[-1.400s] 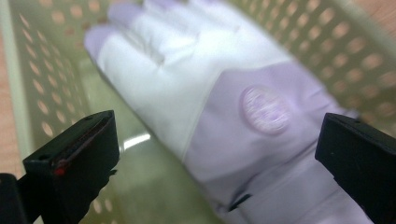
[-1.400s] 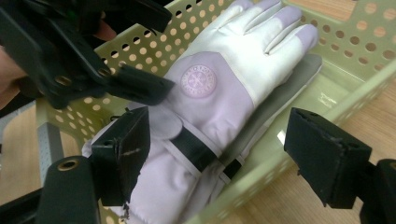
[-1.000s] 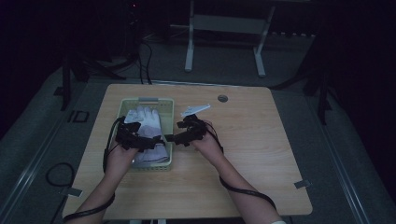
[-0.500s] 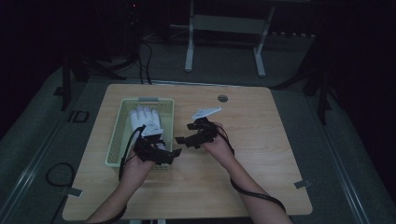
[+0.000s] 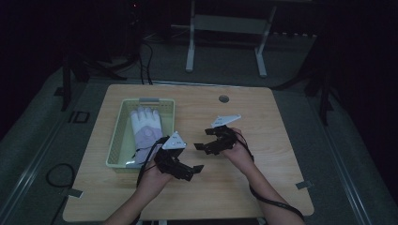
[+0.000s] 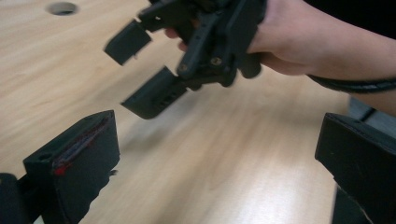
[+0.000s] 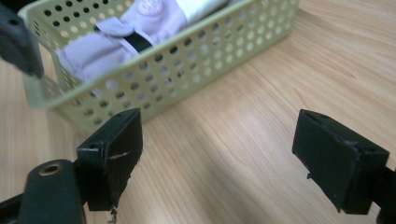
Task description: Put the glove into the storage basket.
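Note:
A pale green perforated basket [image 5: 121,140] stands on the left part of the wooden table [image 5: 281,187], with a white and lavender glove [image 5: 146,129] lying flat inside. My left gripper [image 5: 192,172] hovers just right of the basket's near corner, open and empty. My right gripper [image 5: 203,139] faces it from a little farther back, also open and empty. In the left gripper view my jaws [image 6: 215,168] stand wide apart over bare wood, with the right gripper [image 6: 140,70] and its hand beyond. The right gripper view has my open gripper [image 7: 224,156] pointing at the basket [image 7: 187,60] and glove [image 7: 121,32].
A round cable hole [image 5: 224,99] sits near the table's far edge. Dark floor with cables and a white metal stand [image 5: 225,28] lies beyond the table. Bare wood stretches right of the grippers and along the near edge.
My left gripper has come out of the basket, moving right and toward the near edge. My right gripper drifted right, away from the basket's side. The glove stayed in the basket.

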### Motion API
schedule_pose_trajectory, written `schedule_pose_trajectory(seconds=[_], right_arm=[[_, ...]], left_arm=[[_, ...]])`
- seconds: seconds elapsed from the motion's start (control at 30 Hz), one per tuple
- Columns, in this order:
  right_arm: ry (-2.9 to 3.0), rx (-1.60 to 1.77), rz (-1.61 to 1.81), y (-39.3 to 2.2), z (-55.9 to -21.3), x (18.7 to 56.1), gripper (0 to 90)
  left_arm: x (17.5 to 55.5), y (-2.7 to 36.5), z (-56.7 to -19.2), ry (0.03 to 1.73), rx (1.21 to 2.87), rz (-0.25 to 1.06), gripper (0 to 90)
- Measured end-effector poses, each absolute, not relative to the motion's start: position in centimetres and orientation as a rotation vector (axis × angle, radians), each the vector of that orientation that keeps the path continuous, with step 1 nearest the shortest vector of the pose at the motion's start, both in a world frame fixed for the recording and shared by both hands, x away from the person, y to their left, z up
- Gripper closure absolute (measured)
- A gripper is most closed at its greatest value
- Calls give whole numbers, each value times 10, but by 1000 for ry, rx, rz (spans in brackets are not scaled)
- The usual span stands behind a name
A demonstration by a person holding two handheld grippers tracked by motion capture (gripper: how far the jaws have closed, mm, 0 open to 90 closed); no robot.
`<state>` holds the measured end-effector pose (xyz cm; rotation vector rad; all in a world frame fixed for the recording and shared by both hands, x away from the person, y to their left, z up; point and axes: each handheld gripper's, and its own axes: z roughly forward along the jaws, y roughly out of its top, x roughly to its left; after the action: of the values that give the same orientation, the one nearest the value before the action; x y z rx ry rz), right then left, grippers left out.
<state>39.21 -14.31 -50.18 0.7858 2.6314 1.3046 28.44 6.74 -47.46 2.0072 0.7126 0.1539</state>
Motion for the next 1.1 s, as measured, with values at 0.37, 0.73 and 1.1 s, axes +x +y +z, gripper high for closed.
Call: schedule_pose_trajectory(seconds=[0.37,0.73,1.1], right_arm=[[2615,805,1306,-185,-523,379,160],[2606,814,1254,-216,-539,363,142],[2588,868,1239,-243,-552,355,142]], left_arm=[[275,35,-492,607,2053,83,1],[271,5,-521,542,2116,25,2],[273,-10,-554,527,2164,12,1]])
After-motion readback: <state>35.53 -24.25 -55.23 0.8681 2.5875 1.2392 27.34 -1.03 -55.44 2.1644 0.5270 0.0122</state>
